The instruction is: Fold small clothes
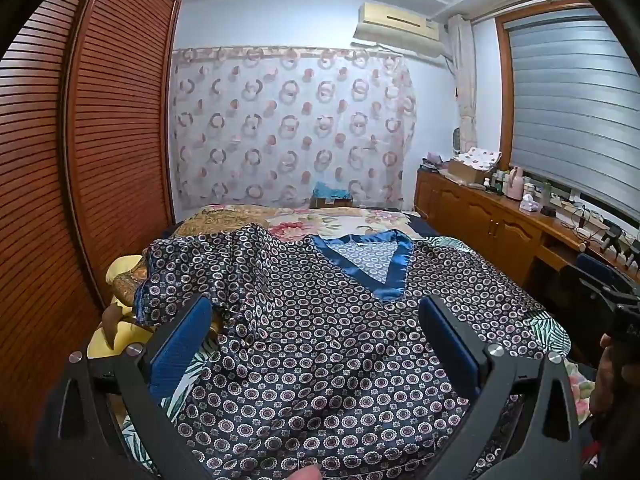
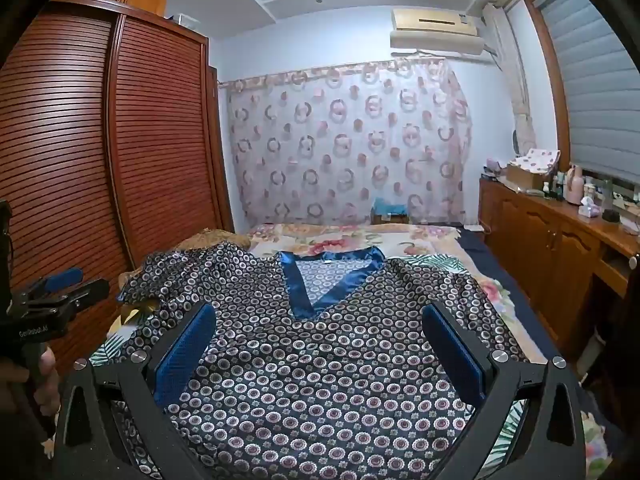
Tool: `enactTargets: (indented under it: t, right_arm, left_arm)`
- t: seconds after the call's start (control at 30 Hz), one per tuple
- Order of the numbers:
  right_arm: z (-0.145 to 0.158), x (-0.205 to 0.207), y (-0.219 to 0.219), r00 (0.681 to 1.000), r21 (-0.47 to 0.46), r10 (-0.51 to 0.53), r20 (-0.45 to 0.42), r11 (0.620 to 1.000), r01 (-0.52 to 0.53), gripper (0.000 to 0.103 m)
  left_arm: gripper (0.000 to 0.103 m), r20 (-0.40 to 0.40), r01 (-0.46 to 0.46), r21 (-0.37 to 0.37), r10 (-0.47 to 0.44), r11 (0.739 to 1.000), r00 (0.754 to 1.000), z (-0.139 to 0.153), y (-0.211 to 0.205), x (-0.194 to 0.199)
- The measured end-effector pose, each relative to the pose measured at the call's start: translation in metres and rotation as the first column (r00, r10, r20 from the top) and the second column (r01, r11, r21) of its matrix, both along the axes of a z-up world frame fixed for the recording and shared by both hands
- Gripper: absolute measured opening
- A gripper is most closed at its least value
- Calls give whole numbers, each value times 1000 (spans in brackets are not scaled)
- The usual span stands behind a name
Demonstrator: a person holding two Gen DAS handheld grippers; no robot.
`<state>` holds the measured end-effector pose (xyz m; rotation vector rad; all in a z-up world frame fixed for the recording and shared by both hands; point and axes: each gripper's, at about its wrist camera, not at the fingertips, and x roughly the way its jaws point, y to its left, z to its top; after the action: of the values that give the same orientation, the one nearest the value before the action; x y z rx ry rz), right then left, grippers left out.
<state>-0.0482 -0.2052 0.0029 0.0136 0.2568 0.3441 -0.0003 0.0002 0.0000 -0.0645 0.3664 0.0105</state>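
A dark navy satin top (image 1: 320, 340) with a circle print and a blue V-neck collar (image 1: 384, 264) lies front up on the bed, its hem toward me. Its left sleeve (image 1: 188, 268) is bunched and rumpled; the right side lies flatter. It also shows in the right wrist view (image 2: 320, 360), collar (image 2: 320, 276) at the far end. My left gripper (image 1: 316, 320) is open above the top's lower left part, holding nothing. My right gripper (image 2: 320, 328) is open above the top's lower middle, holding nothing. The left gripper also appears at the left edge of the right wrist view (image 2: 60, 284).
The bed (image 1: 340, 220) has a floral cover. A slatted wooden wardrobe (image 1: 100, 140) stands close on the left. A wooden cabinet (image 1: 500, 224) with bottles and boxes runs along the right under a window blind (image 1: 572, 112). A patterned curtain (image 1: 288, 128) hangs behind the bed.
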Motion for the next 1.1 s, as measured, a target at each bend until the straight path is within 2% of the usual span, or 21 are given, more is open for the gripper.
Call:
enactTargets:
  t: [0.43,1.1]
  right_arm:
    - [0,-1,0,1000,-2,-1,3,1000,1,103]
    - [1,-1,3,1000,-2,0,8,1000,0,103]
  left_arm:
    - [103,7,1,7,-1,1000,1000,-2,0,-1]
    - [103,16,5,24,-6,1000,1000,10,2,-5]
